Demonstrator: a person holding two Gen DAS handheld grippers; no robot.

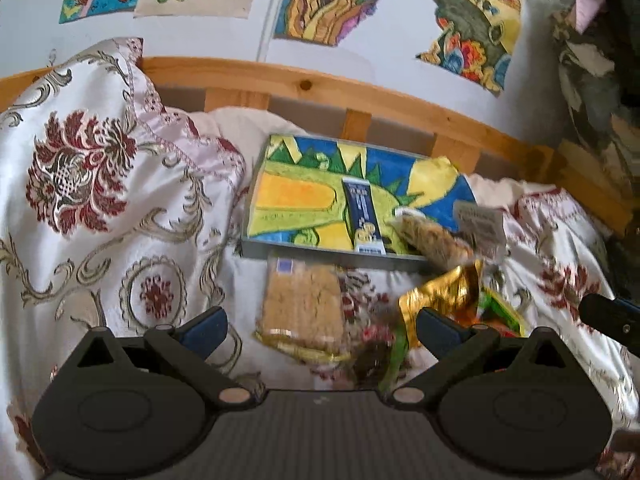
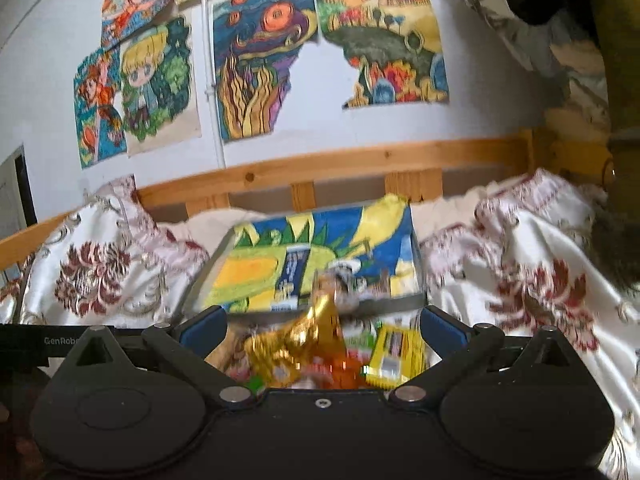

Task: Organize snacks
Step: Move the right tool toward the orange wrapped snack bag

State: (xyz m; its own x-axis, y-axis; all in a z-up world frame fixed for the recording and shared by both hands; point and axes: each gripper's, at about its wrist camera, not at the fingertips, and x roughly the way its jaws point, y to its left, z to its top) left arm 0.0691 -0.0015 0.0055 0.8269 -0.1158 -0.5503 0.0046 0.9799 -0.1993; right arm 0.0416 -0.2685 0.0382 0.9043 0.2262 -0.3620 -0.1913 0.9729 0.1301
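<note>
L wrist view, left to right: patterned bedspread (image 1: 100, 184), then tray (image 1: 256, 246) lined w/ a dino drawing, up against the wooden bed rail (image 1: 360, 92). Dark blue bar (image 1: 363, 216) lies flat on the tray liner. Only this view shows the clear pack of beige crackers (image 1: 300, 308) on the cover, just in front of the tray's near wall, and a long granola-type bar (image 1: 434, 240) hanging over the tray's near-right corner. Gold foil wrapper (image 1: 440, 292) sits right of the crackers, near the right finger.

Left gripper (image 1: 320, 330): fingers wide apart, nothing between them; crackers lie just ahead, roughly centred in the gap. Dark object at the far right edge, cut off, prob the other gripper but can't confirm.

R wrist view: same tray (image 2: 200, 280) and blue bar (image 2: 294, 276), heavy motion blur. Only here: yellow packet (image 2: 394, 354) by the right finger. Gold foil wrapper (image 2: 304, 340) stands up in a loose snack heap, other items in it too smeared to ID.

Right gripper (image 2: 320, 326): spread open, heap lies in the gap, no contact visible. Heap's near part hidden behind the gripper body.
</note>
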